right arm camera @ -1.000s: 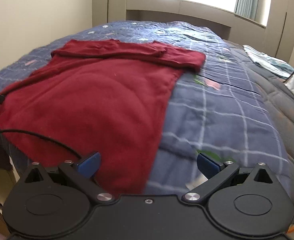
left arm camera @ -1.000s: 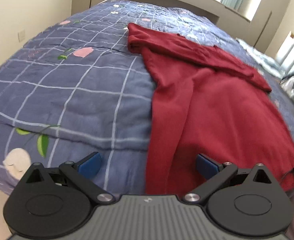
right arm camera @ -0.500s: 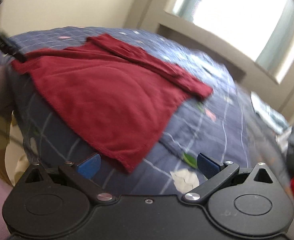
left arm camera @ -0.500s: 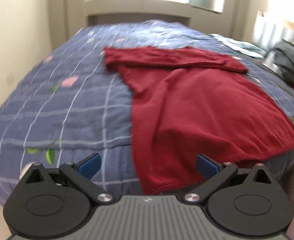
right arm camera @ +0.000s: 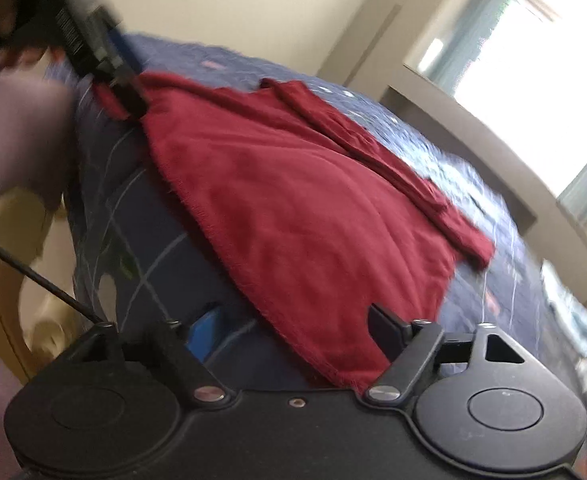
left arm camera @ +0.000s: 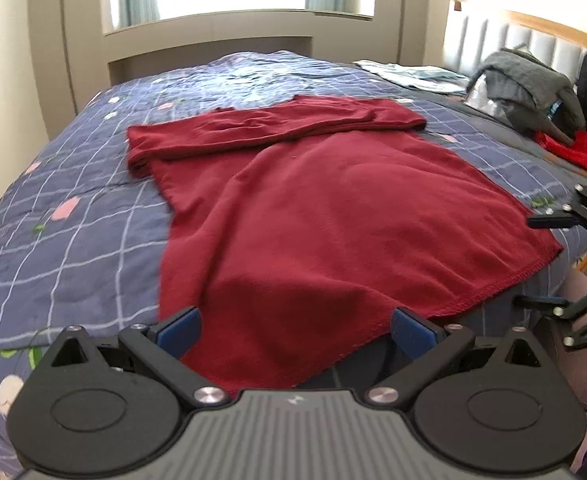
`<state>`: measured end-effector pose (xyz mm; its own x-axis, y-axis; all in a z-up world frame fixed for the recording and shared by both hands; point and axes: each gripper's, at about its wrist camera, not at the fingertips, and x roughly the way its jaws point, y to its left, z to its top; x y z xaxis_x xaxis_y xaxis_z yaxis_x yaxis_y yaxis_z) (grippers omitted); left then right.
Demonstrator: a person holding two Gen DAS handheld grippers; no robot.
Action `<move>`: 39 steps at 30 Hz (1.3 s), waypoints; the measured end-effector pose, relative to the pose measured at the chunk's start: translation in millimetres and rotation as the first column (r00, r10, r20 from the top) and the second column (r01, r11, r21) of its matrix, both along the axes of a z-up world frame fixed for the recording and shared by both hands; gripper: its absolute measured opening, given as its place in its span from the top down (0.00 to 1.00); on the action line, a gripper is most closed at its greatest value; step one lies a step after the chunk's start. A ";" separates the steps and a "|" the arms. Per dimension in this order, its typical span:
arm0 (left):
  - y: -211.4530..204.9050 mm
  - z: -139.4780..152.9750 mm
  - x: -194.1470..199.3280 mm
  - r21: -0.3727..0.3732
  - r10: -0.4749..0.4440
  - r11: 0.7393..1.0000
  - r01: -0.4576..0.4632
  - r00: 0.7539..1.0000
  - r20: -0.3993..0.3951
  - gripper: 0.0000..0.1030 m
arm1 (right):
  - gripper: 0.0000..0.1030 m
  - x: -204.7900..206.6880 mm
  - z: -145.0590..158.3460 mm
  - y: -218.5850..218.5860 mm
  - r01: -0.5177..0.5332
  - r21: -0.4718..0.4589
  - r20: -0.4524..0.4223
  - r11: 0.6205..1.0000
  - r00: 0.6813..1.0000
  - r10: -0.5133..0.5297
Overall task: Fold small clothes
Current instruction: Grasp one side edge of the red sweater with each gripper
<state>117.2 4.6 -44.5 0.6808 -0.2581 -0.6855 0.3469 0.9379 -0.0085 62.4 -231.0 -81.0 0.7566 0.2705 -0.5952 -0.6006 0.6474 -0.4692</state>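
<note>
A dark red garment [left arm camera: 333, 216] lies spread flat on the blue checked quilt [left arm camera: 73, 216], its sleeves folded across the far end. My left gripper [left arm camera: 295, 330] is open at the near hem, and the cloth's left corner lies between its blue pads [left arm camera: 177, 330] without being pinched. At the right edge of the left wrist view, the right gripper [left arm camera: 545, 262] hangs beside the hem's other corner. In the blurred right wrist view its jaws are closing around that hem corner of the garment [right arm camera: 313, 240]; the right gripper [right arm camera: 295, 330] does not press on it. The left gripper [right arm camera: 117, 72] shows at the far corner.
A grey heap of clothes [left arm camera: 525, 88] and a small red item [left arm camera: 573, 148] sit by the padded headboard at the right. A pale folded cloth [left arm camera: 413, 74] lies at the far side. The bed's edge runs just under both grippers. A black cable [right arm camera: 33, 276] trails at the left.
Both wrist views have rolled and swung along the bed's edge. The garment's near hem now sits between each pair of fingers, and the right gripper's fingers stand closer together.
</note>
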 end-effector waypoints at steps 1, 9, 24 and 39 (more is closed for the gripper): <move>-3.0 0.0 -1.5 0.008 -0.012 1.000 0.012 1.000 0.007 0.00 | 0.31 -1.6 -2.2 3.9 -0.014 -0.023 0.020 1.000 1.000 0.015; -20.6 5.4 -16.3 0.022 -0.115 0.993 0.114 0.991 0.069 0.00 | 0.93 -5.6 12.1 6.9 -0.017 0.039 0.044 0.999 0.999 0.015; -83.5 -12.8 -3.8 0.227 -0.127 0.970 0.088 0.978 0.163 0.04 | 0.94 44.9 99.4 -8.0 0.117 0.403 -0.104 0.907 0.991 -0.081; -48.1 -18.6 -14.0 0.452 -0.046 0.888 -0.087 0.960 0.276 0.35 | 0.95 37.8 109.1 -24.0 0.146 0.420 -0.081 0.896 0.989 -0.124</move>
